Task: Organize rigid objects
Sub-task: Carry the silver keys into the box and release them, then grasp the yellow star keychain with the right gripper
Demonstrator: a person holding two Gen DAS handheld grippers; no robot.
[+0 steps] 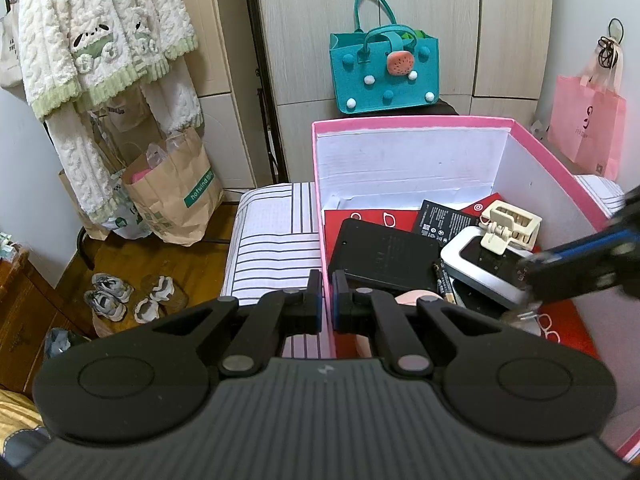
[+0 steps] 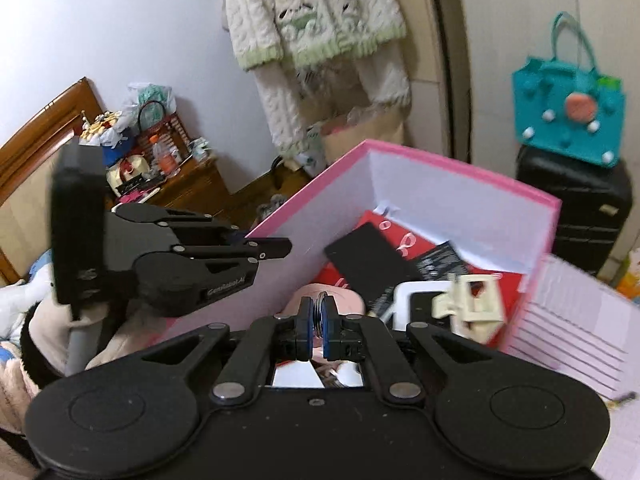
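Note:
A pink box (image 1: 400, 122) (image 2: 460, 164) with white inner walls stands on striped bedding. In it lie a black flat case (image 1: 384, 254) (image 2: 368, 260), a silver-rimmed device (image 1: 480, 268) and a cream hair claw (image 1: 510, 226) (image 2: 472, 308) on red paper. My left gripper (image 1: 327, 300) (image 2: 280, 246) is shut on the box's left wall, one finger on each side of it. My right gripper (image 2: 318, 320) is shut on a small metal ring (image 2: 318, 312) and hovers over the box's near right part, blurred in the left wrist view (image 1: 532, 280).
A teal felt bag (image 1: 384, 68) (image 2: 568, 116) sits on a black suitcase (image 2: 576, 208) behind the box. Paper bags (image 1: 176, 192) and shoes (image 1: 128, 296) lie on the floor to the left. A pink bag (image 1: 588, 128) hangs at the right. A cluttered wooden bedside table (image 2: 180, 180) stands far left.

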